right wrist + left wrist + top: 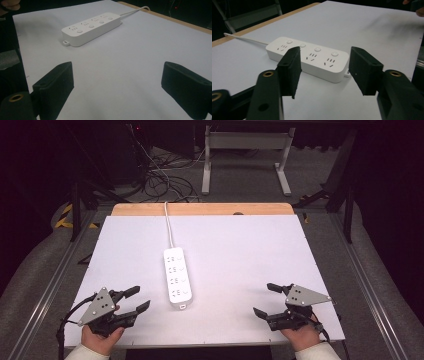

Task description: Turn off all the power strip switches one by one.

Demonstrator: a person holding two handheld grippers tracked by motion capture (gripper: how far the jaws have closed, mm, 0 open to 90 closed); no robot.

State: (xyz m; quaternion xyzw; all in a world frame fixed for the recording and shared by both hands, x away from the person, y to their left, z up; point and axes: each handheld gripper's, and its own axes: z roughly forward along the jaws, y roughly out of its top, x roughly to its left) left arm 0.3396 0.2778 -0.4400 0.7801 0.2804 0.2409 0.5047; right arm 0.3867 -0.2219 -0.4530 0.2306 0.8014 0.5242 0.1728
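Note:
A white power strip (178, 277) with several sockets lies lengthwise in the middle of the white table top (240, 250); its white cord (168, 227) runs off the far edge. My left gripper (136, 299) rests at the near left, open and holding nothing, its jaws pointing toward the strip's near end. In the left gripper view the power strip (309, 58) lies just beyond the spread jaws. My right gripper (265, 299) sits at the near right, open wide and holding nothing. In the right gripper view the power strip (91, 28) lies farther off at upper left.
The table's wooden far edge (200, 209) shows beyond the white sheet. On the floor behind lie a tangle of black cables (160, 182) and a white metal frame (245, 155). Grey rails (55, 280) run along both table sides.

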